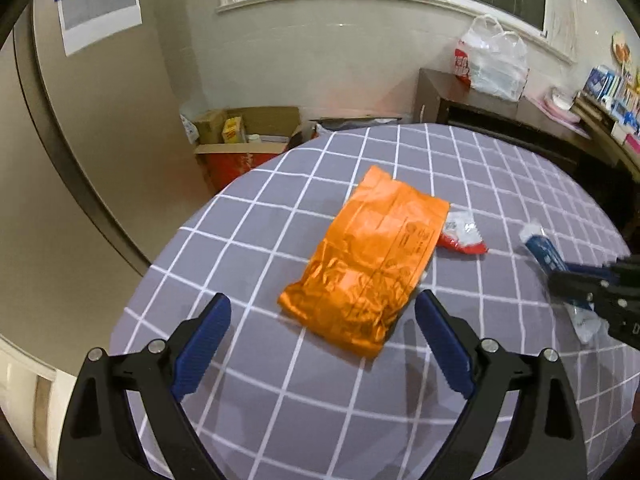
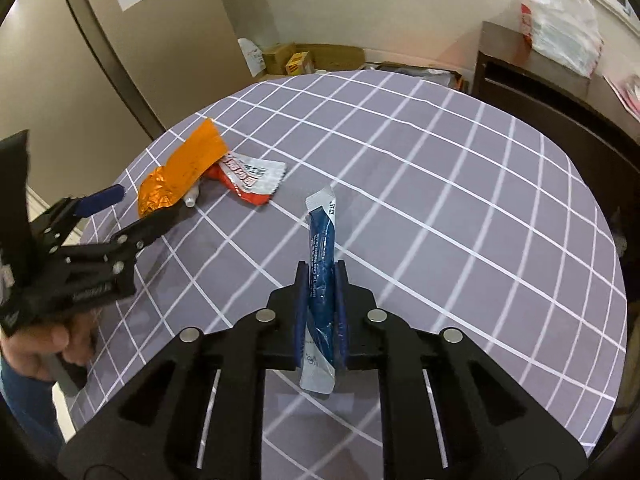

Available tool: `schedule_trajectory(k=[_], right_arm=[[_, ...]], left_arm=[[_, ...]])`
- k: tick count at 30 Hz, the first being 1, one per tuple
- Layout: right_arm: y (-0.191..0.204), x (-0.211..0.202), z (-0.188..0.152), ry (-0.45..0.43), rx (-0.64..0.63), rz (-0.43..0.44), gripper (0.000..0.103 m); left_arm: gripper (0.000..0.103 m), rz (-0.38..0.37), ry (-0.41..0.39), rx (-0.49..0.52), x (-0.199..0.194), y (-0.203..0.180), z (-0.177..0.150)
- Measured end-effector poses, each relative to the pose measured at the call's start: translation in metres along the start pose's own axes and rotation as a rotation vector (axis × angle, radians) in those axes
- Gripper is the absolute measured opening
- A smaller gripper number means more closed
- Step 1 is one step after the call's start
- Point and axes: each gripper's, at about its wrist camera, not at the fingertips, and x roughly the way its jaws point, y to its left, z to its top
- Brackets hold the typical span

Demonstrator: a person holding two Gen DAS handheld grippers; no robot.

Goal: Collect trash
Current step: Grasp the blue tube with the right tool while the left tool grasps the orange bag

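Round table (image 1: 280, 400), checked cloth: our right gripper (image 2: 322, 276) clenched on blue sachet (image 2: 320, 240). Left gripper (image 1: 322, 312) spread wide before orange wrapper (image 1: 372, 256), red-white packet (image 2: 252, 180) touching it. We'd straddle wrapper's near end, then pinch.

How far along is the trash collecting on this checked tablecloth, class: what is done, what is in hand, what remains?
Done: nothing visibly binned; no bin shows. In hand: the right gripper is shut on the blue sachet. The left gripper is open, near the orange wrapper but not gripping it. Left: that orange wrapper, the red and white packet and a small white item beside them on the tablecloth.
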Motion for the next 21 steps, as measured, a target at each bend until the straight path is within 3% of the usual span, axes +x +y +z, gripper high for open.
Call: schedule_trajectory(k=[2, 9, 21], right_arm=[[-0.006, -0.005, -0.003, -0.007, 0.016, 0.011, 0.013], [-0.026, -0.025, -0.013, -0.036, 0.062, 0.048, 0.013], [-0.067, -0.076, -0.029, -0.125, 0.134, 0.066, 0.013]], left_arm=[[0.062, -0.035, 0.003, -0.011, 0.000, 0.001, 0.000], [0.060, -0.049, 0.007, -0.044, -0.009, -0.010, -0.009], [0.060, -0.056, -0.069, -0.074, -0.063, -0.044, -0.021]])
